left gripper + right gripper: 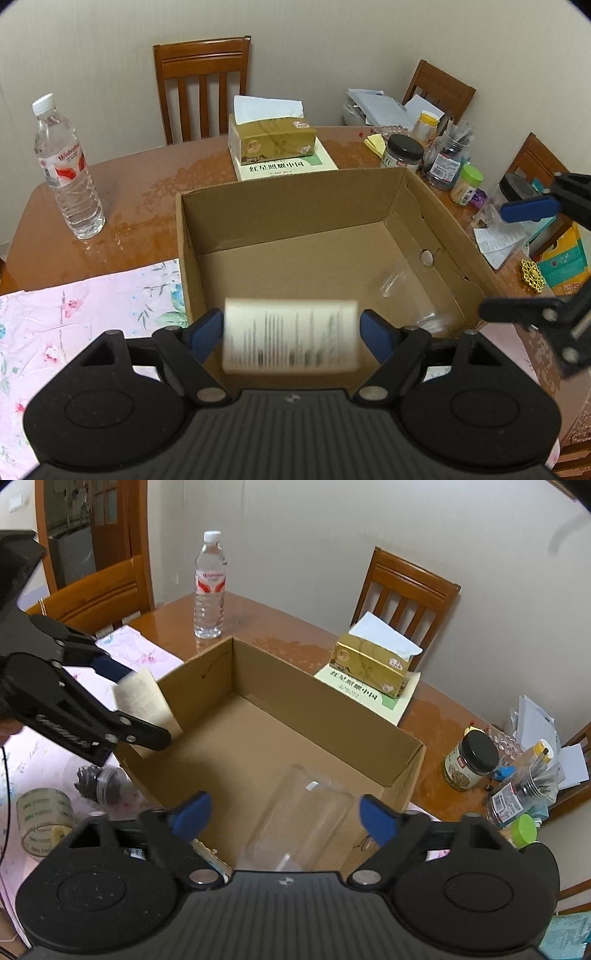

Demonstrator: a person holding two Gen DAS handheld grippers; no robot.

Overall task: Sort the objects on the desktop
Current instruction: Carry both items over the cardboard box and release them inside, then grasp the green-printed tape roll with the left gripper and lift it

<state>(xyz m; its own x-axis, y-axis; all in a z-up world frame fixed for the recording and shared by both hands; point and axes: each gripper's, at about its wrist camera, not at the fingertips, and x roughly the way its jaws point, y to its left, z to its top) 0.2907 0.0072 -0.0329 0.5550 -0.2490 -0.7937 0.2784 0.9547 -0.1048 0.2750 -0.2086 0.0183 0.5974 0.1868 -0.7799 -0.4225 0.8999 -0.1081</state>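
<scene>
An open cardboard box (288, 206) (317, 716) stands on the wooden table. My left gripper (291, 332) hovers over its near rim. A small white printed carton (291, 336) sits blurred between the blue pads, with thin gaps on both sides. The right wrist view shows the same carton (146, 698) and left gripper (138, 705) at the box's left wall. My right gripper (284, 818) stands open over the box's near right corner. Below it a clear plastic cup (306, 812) lies inside the box, touching neither pad. In the left wrist view the right gripper (517, 258) is by the box's right wall.
A water bottle (68, 170), a tissue box on a book (273, 142), and jars and a pen holder (443, 158) stand around the box. A tape roll (42, 819) and a lidded tub (107, 786) lie on the pink floral cloth (74, 317). Chairs ring the table.
</scene>
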